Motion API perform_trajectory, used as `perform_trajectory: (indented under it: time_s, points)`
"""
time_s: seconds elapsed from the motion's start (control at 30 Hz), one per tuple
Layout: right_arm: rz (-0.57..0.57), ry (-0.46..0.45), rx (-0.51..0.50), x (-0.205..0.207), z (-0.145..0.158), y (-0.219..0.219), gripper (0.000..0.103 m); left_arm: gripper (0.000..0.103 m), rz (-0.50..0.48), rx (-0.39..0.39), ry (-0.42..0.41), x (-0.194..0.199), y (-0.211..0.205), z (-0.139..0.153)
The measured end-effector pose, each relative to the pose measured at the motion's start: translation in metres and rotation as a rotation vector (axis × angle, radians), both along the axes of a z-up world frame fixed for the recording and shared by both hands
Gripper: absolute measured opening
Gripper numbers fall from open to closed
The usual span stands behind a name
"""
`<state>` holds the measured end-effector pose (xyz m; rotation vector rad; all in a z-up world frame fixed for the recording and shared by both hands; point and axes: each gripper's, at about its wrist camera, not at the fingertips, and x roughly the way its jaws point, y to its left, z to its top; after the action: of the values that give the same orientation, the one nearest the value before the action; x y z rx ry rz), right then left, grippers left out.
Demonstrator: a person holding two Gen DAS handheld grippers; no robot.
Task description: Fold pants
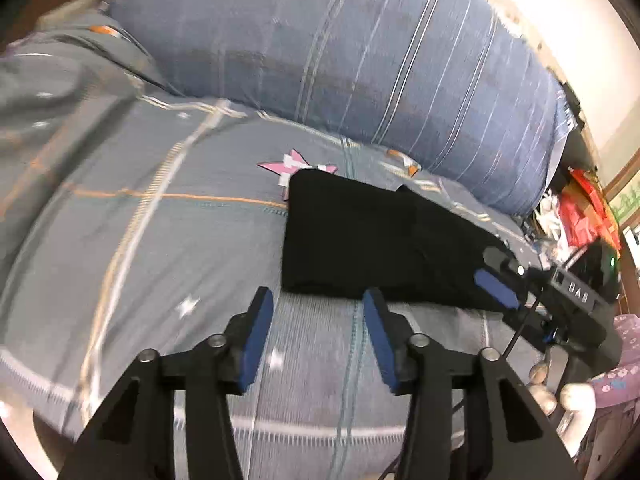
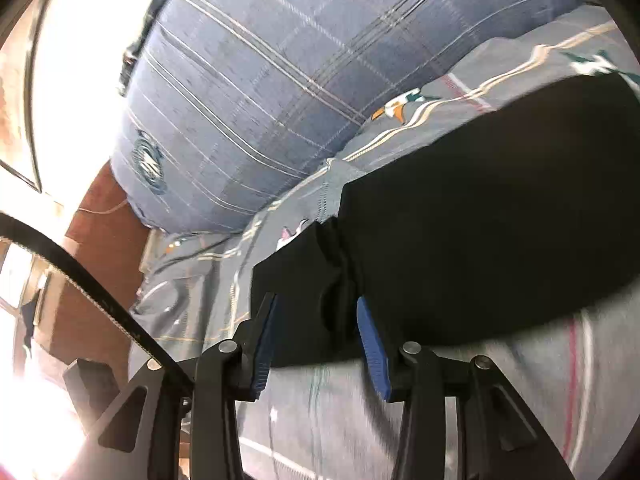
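Left wrist footage shows the black pants [image 1: 372,236] laid folded into a flat oblong on the grey patterned bedsheet [image 1: 168,240], in front of a large blue striped bolster [image 1: 340,52]. The left gripper [image 1: 318,300] is held just short of the near edge of the pants, its blue-padded fingers spread apart with nothing between them. The right gripper [image 1: 496,280] is seen at the far right end of the pants. From the right wrist, the right gripper [image 2: 316,308] is shown with fingers parted, bunched cloth of the pants [image 2: 480,220] lying in the gap, not pinched.
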<state>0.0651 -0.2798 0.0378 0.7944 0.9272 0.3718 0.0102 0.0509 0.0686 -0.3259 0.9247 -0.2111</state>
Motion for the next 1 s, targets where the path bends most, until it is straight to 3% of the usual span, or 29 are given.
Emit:
perform_trajectory:
  time_s: [0.2,0.37,0.43,0.47,0.5,0.53,0.57,0.7,0.87,1.0]
  points:
    - [-0.016,-0.078,-0.017,-0.064,0.025,0.004,0.045,0.049,0.048,0.160,-0.190,-0.068,-0.009,0.055]
    - [-0.037,-0.209,-0.125,-0.100,0.064,0.010,0.047,0.078,0.101,0.300,-0.409,-0.113,-0.026,0.110]
    - [-0.066,-0.302,-0.218,-0.115,0.087,0.014,0.057,0.087,0.147,0.341,-0.471,-0.123,-0.031,0.125]
    - [-0.090,-0.366,-0.285,-0.126,0.101,0.018,0.069,0.092,0.167,0.348,-0.487,-0.124,-0.033,0.130]
    - [-0.114,-0.415,-0.342,-0.136,0.110,0.021,0.077,0.094,0.182,0.345,-0.497,-0.126,-0.033,0.134]
    - [-0.139,-0.452,-0.391,-0.143,0.117,0.024,0.095,0.096,0.182,0.330,-0.501,-0.125,-0.034,0.136]
    - [-0.181,-0.491,-0.449,-0.152,0.124,0.028,0.103,0.096,0.178,0.316,-0.501,-0.123,-0.035,0.136]
    - [-0.285,-0.562,-0.506,-0.165,0.126,0.032,0.103,0.096,0.154,0.306,-0.472,-0.115,-0.033,0.122]
    - [-0.246,-0.461,-0.520,-0.135,0.108,0.043,0.103,0.096,0.123,0.361,-0.395,-0.095,-0.026,0.098]
    - [-0.172,-0.397,-0.528,-0.115,0.088,0.057,0.103,0.096,0.115,0.355,-0.346,-0.077,-0.026,0.087]
